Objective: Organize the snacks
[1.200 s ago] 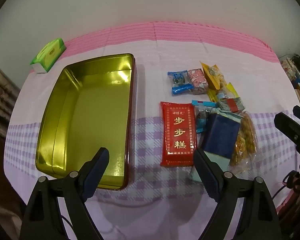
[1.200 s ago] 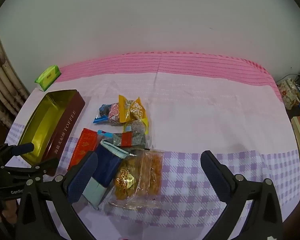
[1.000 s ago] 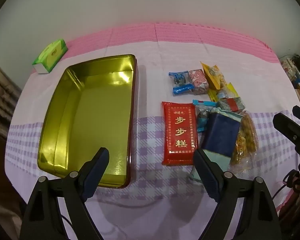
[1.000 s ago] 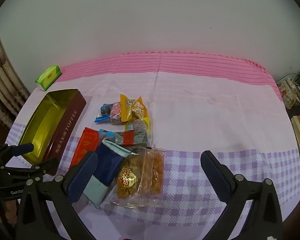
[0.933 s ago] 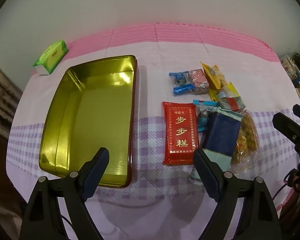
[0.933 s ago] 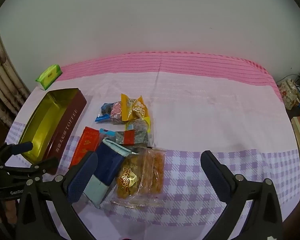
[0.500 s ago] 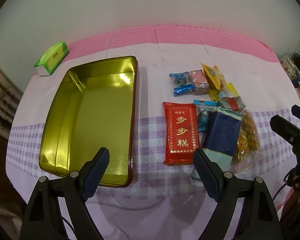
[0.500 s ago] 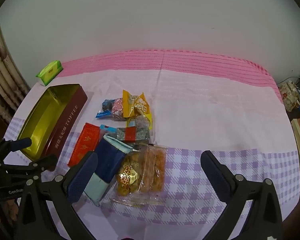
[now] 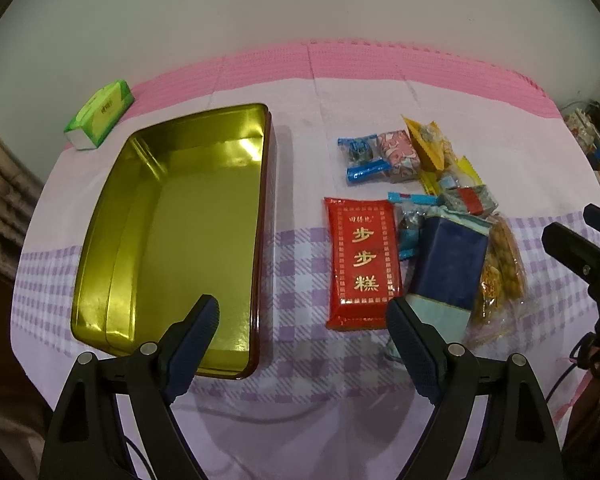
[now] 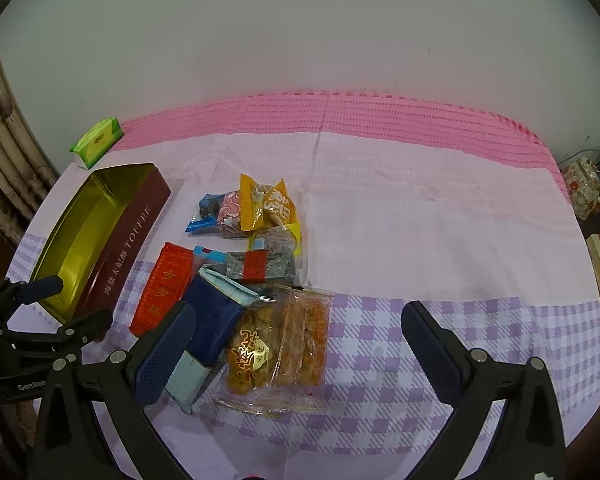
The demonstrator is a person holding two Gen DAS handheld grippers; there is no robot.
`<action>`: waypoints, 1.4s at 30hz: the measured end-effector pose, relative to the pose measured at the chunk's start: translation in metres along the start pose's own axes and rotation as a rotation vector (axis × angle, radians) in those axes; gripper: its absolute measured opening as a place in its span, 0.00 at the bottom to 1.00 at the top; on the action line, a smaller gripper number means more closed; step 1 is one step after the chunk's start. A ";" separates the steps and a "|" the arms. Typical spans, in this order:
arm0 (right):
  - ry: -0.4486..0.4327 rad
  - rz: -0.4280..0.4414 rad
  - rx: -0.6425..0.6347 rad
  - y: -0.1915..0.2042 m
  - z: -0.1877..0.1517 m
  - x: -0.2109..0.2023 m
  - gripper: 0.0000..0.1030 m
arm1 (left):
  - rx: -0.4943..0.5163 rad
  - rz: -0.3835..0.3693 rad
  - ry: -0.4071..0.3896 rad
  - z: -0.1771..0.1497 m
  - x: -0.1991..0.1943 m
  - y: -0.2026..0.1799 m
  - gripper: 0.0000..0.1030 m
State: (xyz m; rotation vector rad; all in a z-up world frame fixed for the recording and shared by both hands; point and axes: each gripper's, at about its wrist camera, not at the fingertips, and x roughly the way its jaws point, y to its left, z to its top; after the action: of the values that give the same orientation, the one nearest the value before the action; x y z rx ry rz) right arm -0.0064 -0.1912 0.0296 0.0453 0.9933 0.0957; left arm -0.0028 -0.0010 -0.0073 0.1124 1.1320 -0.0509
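From the left wrist camera, the left tool (image 9: 302,320) hangs above the worktop (image 9: 340,92) with its two blue fingers spread wide and nothing between them. Below it sits the gold tin (image 9: 100,216), a big box with shiny yellow insides and no snacks in it. The tin is the landmark here. Just to the right of the tin, with a strip of cloth between them, lies the red packet (image 9: 360,260) with gold letters. Further right of the tin, touching the red packet's far side, is the dark blue packet (image 9: 448,264). Beyond that one lies the clear bag of orange snacks (image 9: 500,272). Behind these, still right of the tin, is a little heap of small sweets (image 9: 400,152) in blue, pink and yellow wrappers. Behind the tin's far left corner is the green tissue pack (image 9: 100,120). The right tool (image 9: 580,240) peeks in at the far right, well apart from the tin.

From the right wrist camera, the right tool (image 10: 296,344) is let go too, its fingers wide apart and holding nothing. The clear bag of orange snacks (image 10: 284,344) lies between its fingers, lower down on the cloth. The gold tin (image 10: 132,232) is far to the left, with the left tool (image 10: 60,304) over its near end.
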 end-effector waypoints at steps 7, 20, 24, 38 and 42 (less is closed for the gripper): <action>0.012 0.012 0.012 -0.004 -0.001 0.006 0.99 | -0.001 0.007 -0.002 0.000 0.005 -0.002 0.83; 0.022 0.020 0.017 -0.006 -0.002 0.011 0.99 | 0.001 0.010 0.005 0.000 0.008 -0.005 0.83; 0.021 0.020 0.013 -0.006 -0.002 0.012 0.99 | 0.002 0.009 -0.007 -0.001 0.006 -0.005 0.83; 0.041 0.016 0.017 -0.007 -0.005 0.015 0.99 | -0.009 0.001 0.008 -0.003 0.008 0.000 0.83; 0.045 0.013 0.013 -0.007 -0.005 0.015 0.99 | 0.006 -0.001 0.004 -0.003 0.007 -0.003 0.83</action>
State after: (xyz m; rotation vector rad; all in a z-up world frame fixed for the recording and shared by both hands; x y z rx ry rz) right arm -0.0017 -0.1964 0.0140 0.0621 1.0390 0.1029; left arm -0.0028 -0.0033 -0.0154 0.1173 1.1358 -0.0555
